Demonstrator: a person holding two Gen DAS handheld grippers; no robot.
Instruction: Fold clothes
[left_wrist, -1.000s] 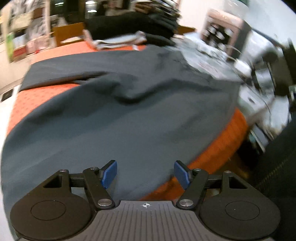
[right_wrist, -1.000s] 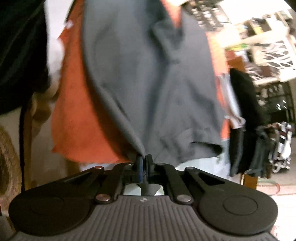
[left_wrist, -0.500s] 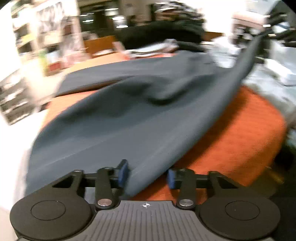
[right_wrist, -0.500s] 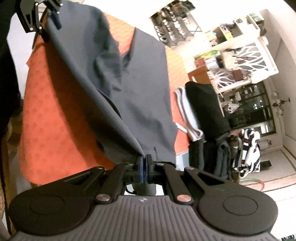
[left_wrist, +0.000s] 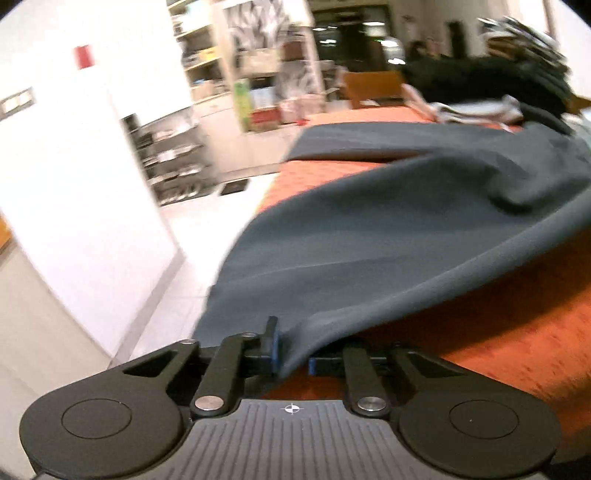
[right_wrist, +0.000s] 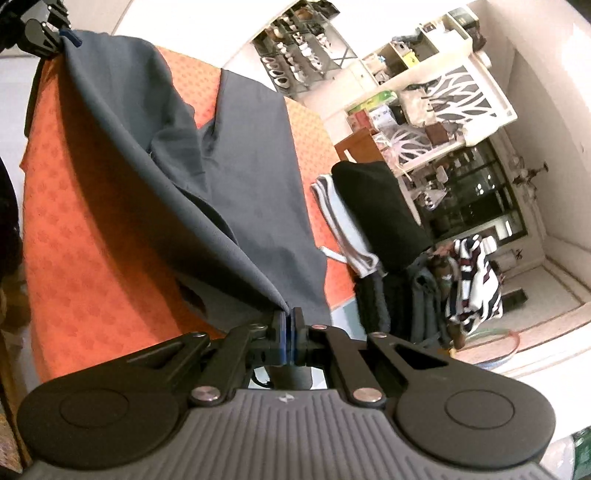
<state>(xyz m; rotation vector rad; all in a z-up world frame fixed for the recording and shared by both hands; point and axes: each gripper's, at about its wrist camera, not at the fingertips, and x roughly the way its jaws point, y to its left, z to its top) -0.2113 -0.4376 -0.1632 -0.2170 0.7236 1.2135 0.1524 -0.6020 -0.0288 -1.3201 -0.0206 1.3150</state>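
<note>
Black folded garment and striped white cloth lie beside the grey garment on the orange-covered table, its near edge lifted taut between right gripper, clamped on one corner, and left gripper, jaws closing on the other.

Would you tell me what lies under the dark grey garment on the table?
Under the grey garment lies an orange patterned tablecloth, visible around it and beneath the lifted edge. Whatever lies under the flat part is covered.
</note>
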